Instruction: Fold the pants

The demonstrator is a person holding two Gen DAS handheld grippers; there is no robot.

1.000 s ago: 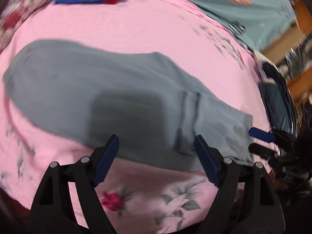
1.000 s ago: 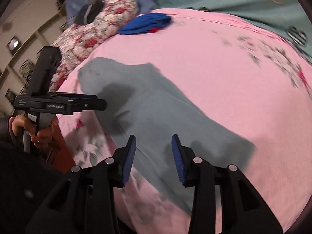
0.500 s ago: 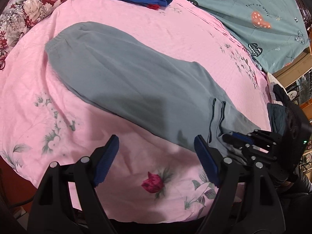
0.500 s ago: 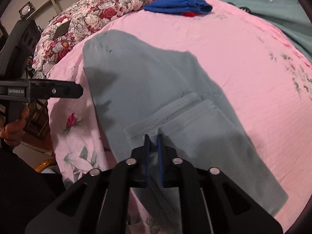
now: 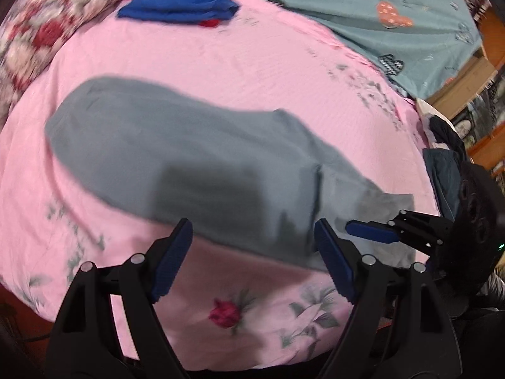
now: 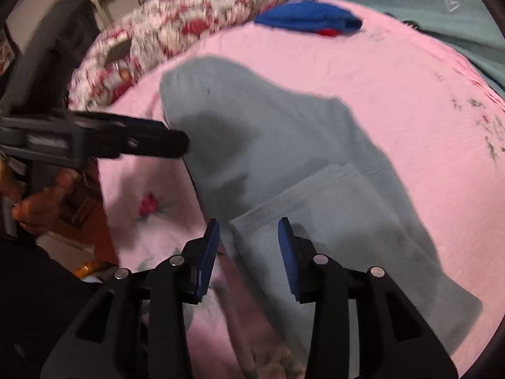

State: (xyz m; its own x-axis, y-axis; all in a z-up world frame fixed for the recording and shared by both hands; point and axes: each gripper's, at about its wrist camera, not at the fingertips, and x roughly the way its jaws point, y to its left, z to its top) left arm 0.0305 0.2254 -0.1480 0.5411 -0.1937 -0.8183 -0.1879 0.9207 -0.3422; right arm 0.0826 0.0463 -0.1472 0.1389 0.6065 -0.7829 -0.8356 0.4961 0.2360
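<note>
In the left wrist view, no writing is showing clearly enough to read; the teal blanket (image 5: 363, 9) at the far side is carrying heart shapes and a blurred line of script. The left gripper (image 5: 252, 260) is hanging over the near edge of the pants (image 5: 189, 164) with its blue pads spread wide and nothing between them. The grey pants are lying flat and lengthwise across the pink bed sheet (image 5: 252, 63), with one end folded over near the right. The right gripper (image 5: 372, 232) is reaching in from the right over that folded end; from here I cannot tell how far apart its pads are standing. A folded blue garment (image 5: 180, 3) is sitting well apart at the far edge of the bed.

In the right wrist view, a pale label on the side of the left gripper (image 6: 157, 140) is too blurred to read. The right gripper (image 6: 249, 255) is hovering with its pads parted, pinching nothing, directly above the hemmed edge of the folded part of the pants (image 6: 284, 145). The left gripper is poking in from the left, gripped by a hand (image 6: 41, 199), just beside the pants' edge. A floral pillow (image 6: 189, 22) is lying beyond the pants.
</note>
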